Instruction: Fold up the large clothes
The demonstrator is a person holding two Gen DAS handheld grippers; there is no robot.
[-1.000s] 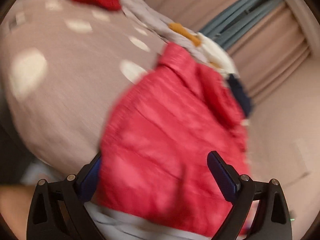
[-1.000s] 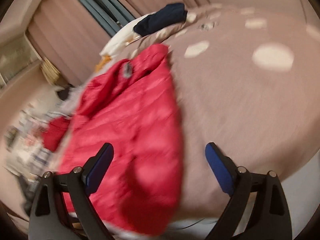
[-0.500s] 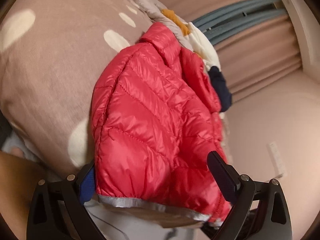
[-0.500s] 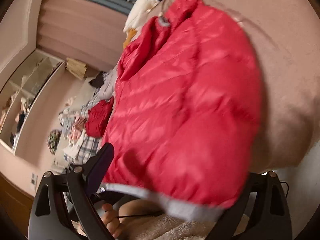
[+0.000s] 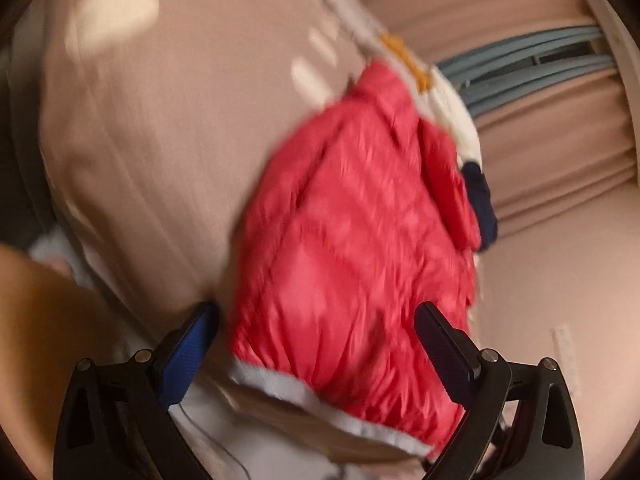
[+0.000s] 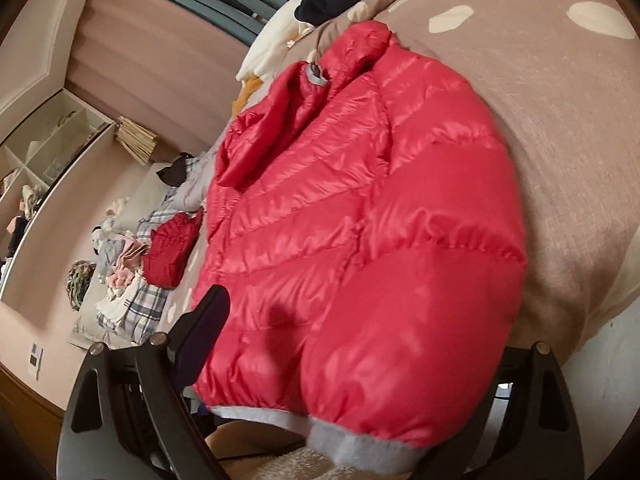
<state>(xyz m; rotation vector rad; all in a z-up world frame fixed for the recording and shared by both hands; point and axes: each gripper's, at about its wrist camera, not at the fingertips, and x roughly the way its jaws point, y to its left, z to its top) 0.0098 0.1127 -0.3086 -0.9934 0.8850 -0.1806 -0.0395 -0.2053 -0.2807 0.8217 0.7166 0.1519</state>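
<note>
Lying puffy | quilted glossy red jacket (image 6: 360, 216) | grey knit hem | speckled bedspread (image 6: 560, 120)

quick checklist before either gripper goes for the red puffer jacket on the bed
1. Red puffer jacket lies on the bedspread: ok.
2. Left gripper open, hem between its fingers, not pinched: ok.
3. Right gripper open: ok, though the jacket hides one finger.
4. Grey hem band within reach at the near edge: ok.
5. Jacket spread flat: not ok, a sleeve is folded across the front.
6. Zipper closed: cannot tell.
</note>
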